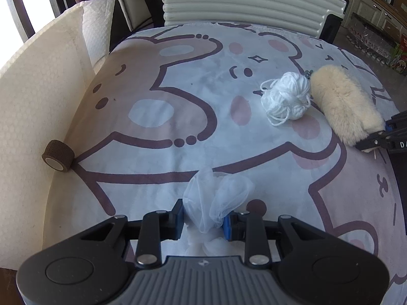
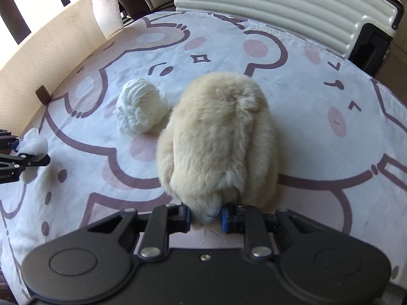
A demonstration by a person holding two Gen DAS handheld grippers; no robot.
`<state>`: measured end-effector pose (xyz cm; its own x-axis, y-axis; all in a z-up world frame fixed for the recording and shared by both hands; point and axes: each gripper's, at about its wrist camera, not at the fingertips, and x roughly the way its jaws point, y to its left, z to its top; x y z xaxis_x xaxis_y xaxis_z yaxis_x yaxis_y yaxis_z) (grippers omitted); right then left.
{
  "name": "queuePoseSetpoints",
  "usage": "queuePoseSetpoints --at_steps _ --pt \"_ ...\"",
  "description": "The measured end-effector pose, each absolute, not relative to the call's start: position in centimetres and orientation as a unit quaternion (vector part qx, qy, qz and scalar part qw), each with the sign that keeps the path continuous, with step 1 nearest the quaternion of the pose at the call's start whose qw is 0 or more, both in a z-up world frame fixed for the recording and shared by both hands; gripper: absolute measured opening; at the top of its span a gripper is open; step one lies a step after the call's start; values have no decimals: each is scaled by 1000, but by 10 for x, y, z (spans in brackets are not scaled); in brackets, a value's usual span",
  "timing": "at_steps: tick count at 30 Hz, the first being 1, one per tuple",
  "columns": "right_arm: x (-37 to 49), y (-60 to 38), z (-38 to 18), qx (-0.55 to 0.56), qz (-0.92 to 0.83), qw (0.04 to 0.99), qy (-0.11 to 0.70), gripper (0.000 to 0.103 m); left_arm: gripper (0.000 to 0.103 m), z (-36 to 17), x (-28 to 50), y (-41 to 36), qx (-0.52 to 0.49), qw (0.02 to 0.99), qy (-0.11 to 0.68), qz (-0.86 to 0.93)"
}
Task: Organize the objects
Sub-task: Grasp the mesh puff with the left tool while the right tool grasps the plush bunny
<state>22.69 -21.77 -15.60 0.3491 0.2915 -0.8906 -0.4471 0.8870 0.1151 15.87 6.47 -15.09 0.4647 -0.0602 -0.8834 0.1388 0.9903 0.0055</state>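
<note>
My left gripper (image 1: 203,219) is shut on a white mesh bath pouf (image 1: 216,200) at the near edge of the cartoon-print cloth (image 1: 178,96); it also shows at the left of the right wrist view (image 2: 34,143). My right gripper (image 2: 205,216) is shut on the near end of a cream furry plush (image 2: 218,137), which lies on the cloth; it also shows in the left wrist view (image 1: 346,104). A white yarn ball (image 1: 286,99) lies just left of the plush, touching it (image 2: 140,108). A brown tape roll (image 1: 58,158) rests against the left wall (image 2: 43,94).
A cream padded wall (image 1: 38,101) borders the cloth on the left. A ribbed white suitcase (image 1: 249,2) stands behind the far edge. Shelves with small items (image 1: 376,38) are at the far right.
</note>
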Motion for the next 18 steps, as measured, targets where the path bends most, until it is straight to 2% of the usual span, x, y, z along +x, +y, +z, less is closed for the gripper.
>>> queuePoseSetpoints --at_steps 10,12,14,16,17,18 --pt "137 -216 -156 -42 255 806 532 20 31 -159 151 68 38 845 529 -64" --pt "121 -214 -154 -57 256 810 525 23 31 -162 150 67 41 842 534 -65" --pt "111 -216 -152 -55 249 821 511 38 31 -164 149 66 44 842 533 -66" --pt "104 -221 -145 -56 243 829 501 58 31 -163 149 65 45 842 533 -65" --pt "102 -223 -139 -54 244 833 494 61 31 -164 149 65 44 842 533 -64" --pt "100 -224 -133 -55 239 837 489 73 32 -164 148 65 45 842 533 -64"
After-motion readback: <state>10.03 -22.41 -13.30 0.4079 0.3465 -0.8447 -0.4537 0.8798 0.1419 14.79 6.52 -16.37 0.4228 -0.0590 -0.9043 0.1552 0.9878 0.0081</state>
